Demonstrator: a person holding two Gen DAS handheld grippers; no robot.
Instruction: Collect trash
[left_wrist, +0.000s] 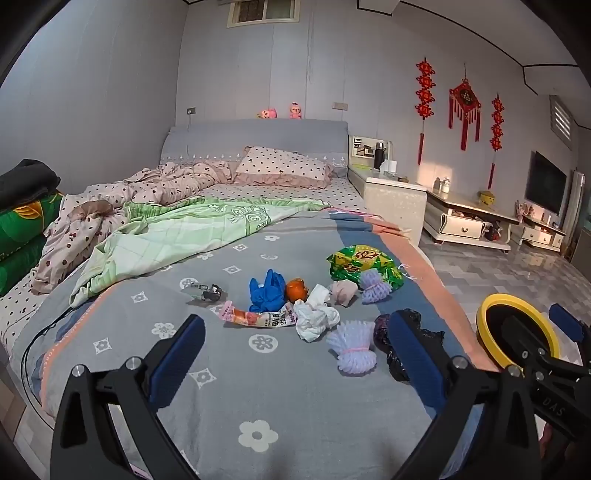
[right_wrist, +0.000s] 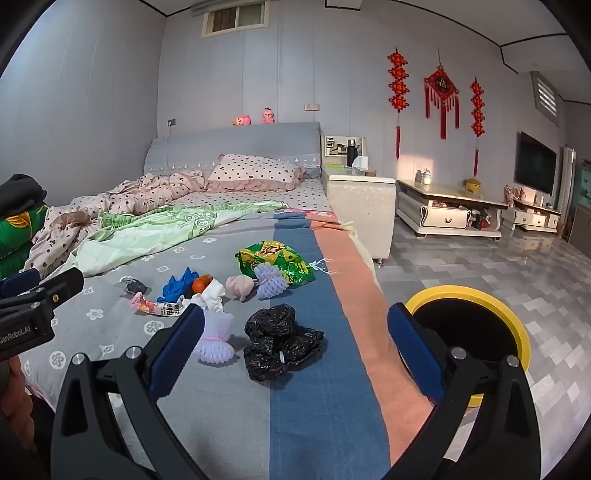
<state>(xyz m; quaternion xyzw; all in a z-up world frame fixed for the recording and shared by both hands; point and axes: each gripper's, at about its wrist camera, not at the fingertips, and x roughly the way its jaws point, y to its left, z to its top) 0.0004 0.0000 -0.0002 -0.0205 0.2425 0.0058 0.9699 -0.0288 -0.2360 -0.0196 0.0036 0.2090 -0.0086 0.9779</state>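
Observation:
Several pieces of trash lie on the grey flowered blanket (left_wrist: 258, 406): a blue glove (left_wrist: 267, 291), an orange (left_wrist: 297, 290), crumpled white tissue (left_wrist: 316, 317), a green snack bag (left_wrist: 364, 264), a pink wrapper (left_wrist: 258, 317), purple foam nets (left_wrist: 352, 347) and a black plastic bag (right_wrist: 280, 343). My left gripper (left_wrist: 295, 319) hovers open just short of the pile, nothing between its blue pads. Over the bed's right edge my right gripper (right_wrist: 295, 314) stands open and empty, the black bag and a foam net (right_wrist: 216, 338) ahead of it. A yellow-rimmed bin (right_wrist: 469, 325) stands on the floor beside the bed.
A rumpled green quilt (left_wrist: 177, 236) and pink spotted bedding (left_wrist: 147, 188) cover the bed's far half. A white nightstand (right_wrist: 364, 206) and low cabinets (right_wrist: 447, 214) line the right wall. Grey tiled floor (right_wrist: 480, 266) lies open to the right. The left gripper's body (right_wrist: 33, 306) shows at the left.

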